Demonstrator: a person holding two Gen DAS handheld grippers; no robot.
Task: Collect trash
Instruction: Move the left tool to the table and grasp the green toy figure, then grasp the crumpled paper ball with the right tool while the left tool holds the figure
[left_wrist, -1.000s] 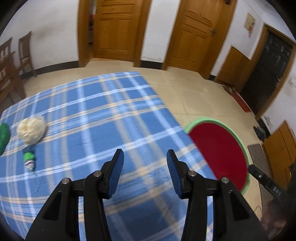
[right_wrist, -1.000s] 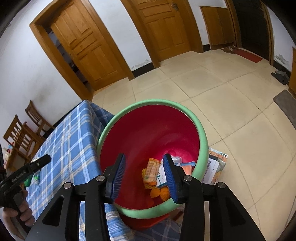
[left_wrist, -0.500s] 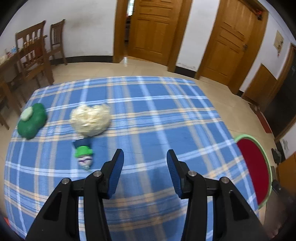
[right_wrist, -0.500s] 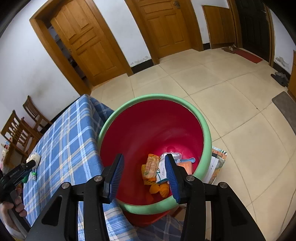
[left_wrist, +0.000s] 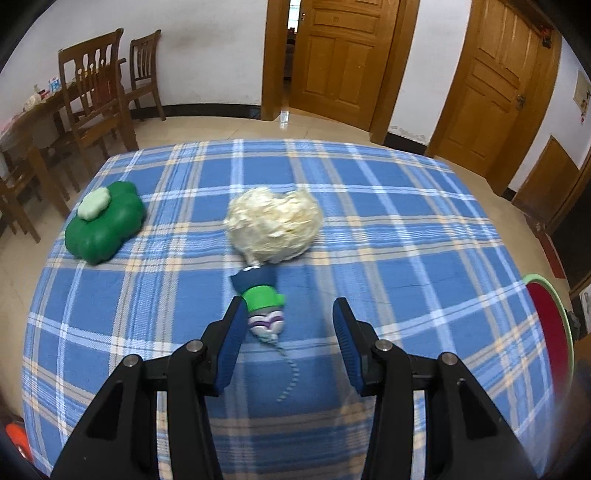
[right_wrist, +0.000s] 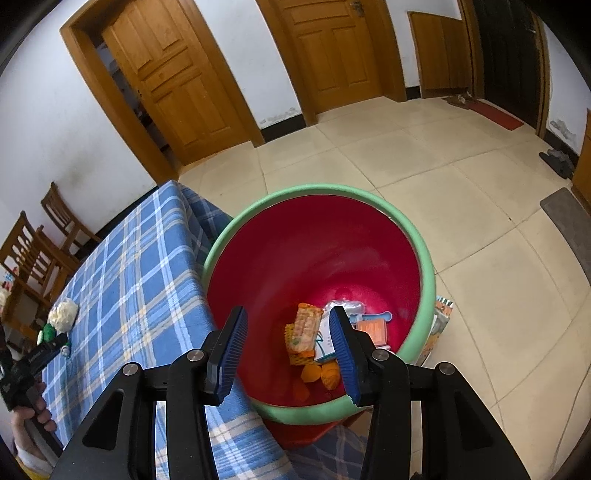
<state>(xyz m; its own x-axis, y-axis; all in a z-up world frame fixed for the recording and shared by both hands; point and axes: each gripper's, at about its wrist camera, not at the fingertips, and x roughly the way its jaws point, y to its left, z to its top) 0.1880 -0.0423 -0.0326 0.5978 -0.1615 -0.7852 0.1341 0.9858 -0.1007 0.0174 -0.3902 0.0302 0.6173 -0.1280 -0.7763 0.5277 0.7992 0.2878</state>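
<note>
In the left wrist view my left gripper (left_wrist: 286, 332) is open and empty above the blue plaid table (left_wrist: 406, 258). A small green-capped tube with a beaded chain (left_wrist: 263, 304) lies just ahead, close to the left finger. A crumpled cream wad (left_wrist: 273, 229) lies beyond it. A green cloud-shaped box (left_wrist: 105, 225) sits at the far left. In the right wrist view my right gripper (right_wrist: 288, 345) is open and empty over the red bin with a green rim (right_wrist: 317, 254), which holds several wrappers (right_wrist: 304, 332).
The bin's rim shows at the right edge of the left wrist view (left_wrist: 554, 321). Wooden chairs (left_wrist: 96, 92) stand beyond the table's far left. Wooden doors (right_wrist: 332, 55) line the wall. Papers (right_wrist: 437, 328) lie on the tiled floor beside the bin.
My left gripper has swung left across the table, bringing the tube, wad and green box to centre view. My right gripper has stayed open over the bin, shifting only slightly.
</note>
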